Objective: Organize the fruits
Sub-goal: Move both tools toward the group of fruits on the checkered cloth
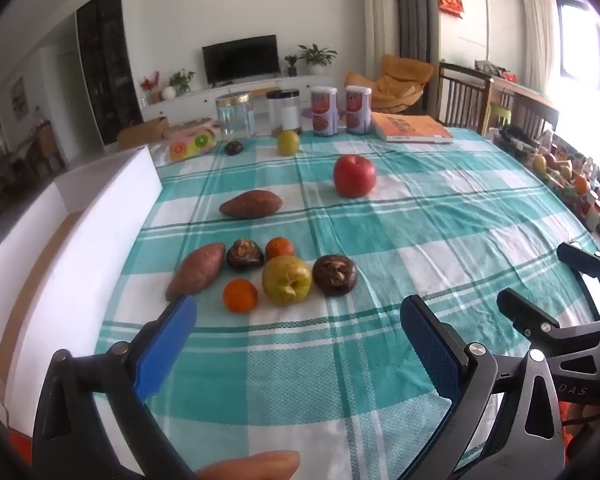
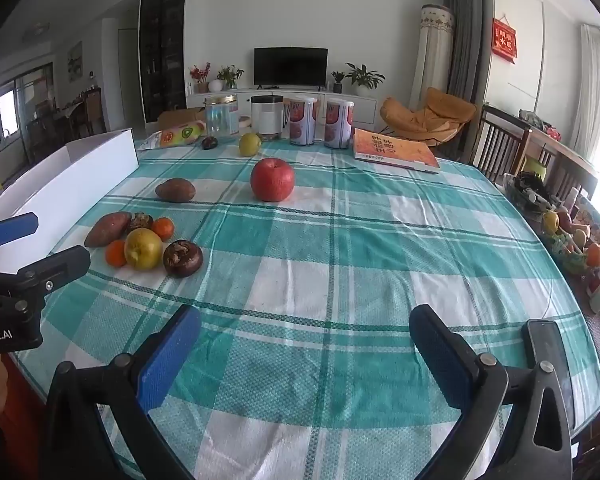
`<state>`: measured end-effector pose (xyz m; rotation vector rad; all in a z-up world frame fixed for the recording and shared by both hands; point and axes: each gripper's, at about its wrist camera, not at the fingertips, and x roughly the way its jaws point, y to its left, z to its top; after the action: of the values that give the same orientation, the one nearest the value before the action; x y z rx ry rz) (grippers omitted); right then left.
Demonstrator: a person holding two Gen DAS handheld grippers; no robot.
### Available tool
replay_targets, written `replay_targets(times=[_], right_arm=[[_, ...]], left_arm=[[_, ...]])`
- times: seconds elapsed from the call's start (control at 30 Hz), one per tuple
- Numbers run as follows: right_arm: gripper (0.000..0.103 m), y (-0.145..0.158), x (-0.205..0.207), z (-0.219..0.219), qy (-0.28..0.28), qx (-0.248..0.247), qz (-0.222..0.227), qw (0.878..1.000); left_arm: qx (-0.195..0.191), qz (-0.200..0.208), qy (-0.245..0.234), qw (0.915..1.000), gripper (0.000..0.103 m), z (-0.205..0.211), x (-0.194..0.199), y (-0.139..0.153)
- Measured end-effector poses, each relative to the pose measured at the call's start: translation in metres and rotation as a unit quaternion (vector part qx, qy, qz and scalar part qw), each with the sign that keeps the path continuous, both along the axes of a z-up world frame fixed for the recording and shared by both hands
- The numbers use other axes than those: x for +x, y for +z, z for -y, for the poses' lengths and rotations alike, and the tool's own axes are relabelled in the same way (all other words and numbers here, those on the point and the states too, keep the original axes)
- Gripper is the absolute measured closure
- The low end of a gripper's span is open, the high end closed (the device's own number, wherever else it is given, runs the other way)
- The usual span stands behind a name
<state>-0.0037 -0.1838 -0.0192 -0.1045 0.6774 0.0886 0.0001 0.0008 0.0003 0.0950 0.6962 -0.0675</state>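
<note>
Green-checked cloth (image 1: pixel 380 240) covers the table. Seen from the left wrist, the left gripper (image 1: pixel 296 320) has its jaws wide apart, holding nothing; a cluster of fruits (image 1: pixel 268 272) lies just ahead, near a white box (image 1: pixel 112 200), with a red apple (image 1: pixel 354 175) farther back. Seen from the right wrist, the right gripper (image 2: pixel 304 332) also stands wide apart and empty over bare cloth, and the cluster is to its left.

Your two wrist cameras look down across the checked tablecloth (image 1: pixel 340 360) from its near edge, left beside right, sharing the red apple (image 1: pixel 354 176) (image 2: pixel 272 180) and far television (image 1: pixel 241 58).
</note>
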Motion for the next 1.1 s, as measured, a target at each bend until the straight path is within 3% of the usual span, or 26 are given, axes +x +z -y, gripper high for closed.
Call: replay_targets(times=[1.1], right_arm=[[0.0,-0.008,-0.003,-0.012,0.016,-0.007,-0.007,1.0]], left_arm=[[-0.018,-0.011,0.012,0.9997,0.001,-0.006,0.002,-0.003]])
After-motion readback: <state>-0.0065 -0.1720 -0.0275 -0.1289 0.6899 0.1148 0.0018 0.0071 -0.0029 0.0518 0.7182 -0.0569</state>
